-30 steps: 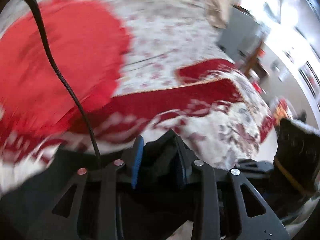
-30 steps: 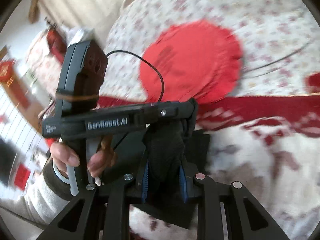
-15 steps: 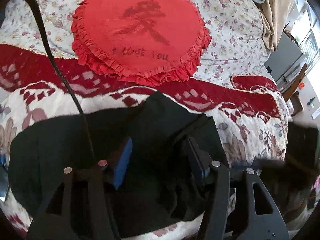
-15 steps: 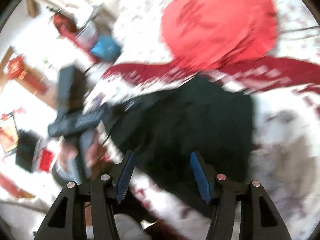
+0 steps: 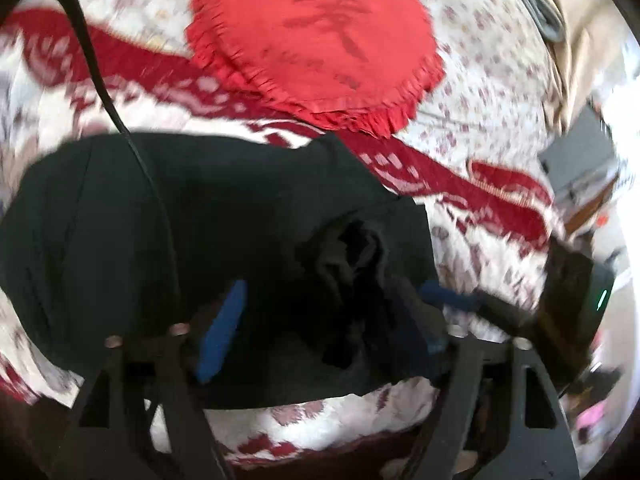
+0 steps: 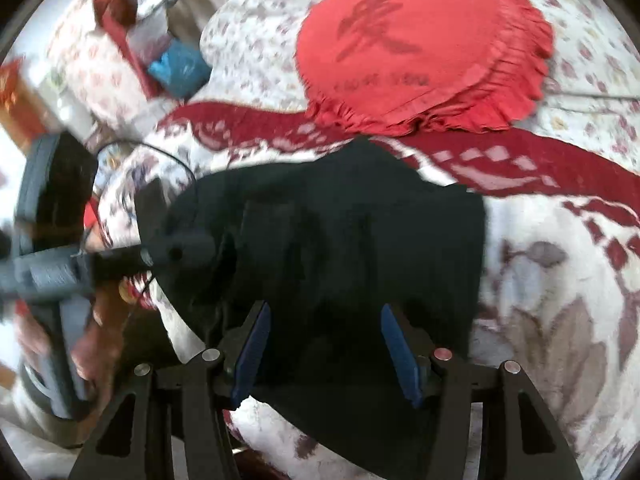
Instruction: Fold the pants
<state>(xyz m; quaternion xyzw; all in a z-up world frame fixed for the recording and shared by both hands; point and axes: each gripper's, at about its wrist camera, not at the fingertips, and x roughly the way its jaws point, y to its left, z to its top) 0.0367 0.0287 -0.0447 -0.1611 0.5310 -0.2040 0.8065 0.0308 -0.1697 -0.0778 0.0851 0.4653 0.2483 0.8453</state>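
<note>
The black pants (image 5: pixel 160 232) lie folded in a dark block on the patterned bedspread, also in the right wrist view (image 6: pixel 360 240). My left gripper (image 5: pixel 320 320) is open above the pants, its blue pads apart over a bunched fold (image 5: pixel 352 260). My right gripper (image 6: pixel 324 344) is open, its pads apart just above the near edge of the pants. The left gripper's body (image 6: pixel 56 260) shows at the left of the right wrist view, held by a hand.
A red heart-shaped frilled cushion (image 5: pixel 316 36) lies on the bed beyond the pants, also in the right wrist view (image 6: pixel 420 52). The red-and-white bedspread (image 6: pixel 560 300) surrounds the pants. Clutter and a blue bag (image 6: pixel 180 68) sit at the far left.
Both grippers were shut on the pants a second ago and have opened and let go. The pants now lie flat on the bed, and both grippers have backed off slightly.
</note>
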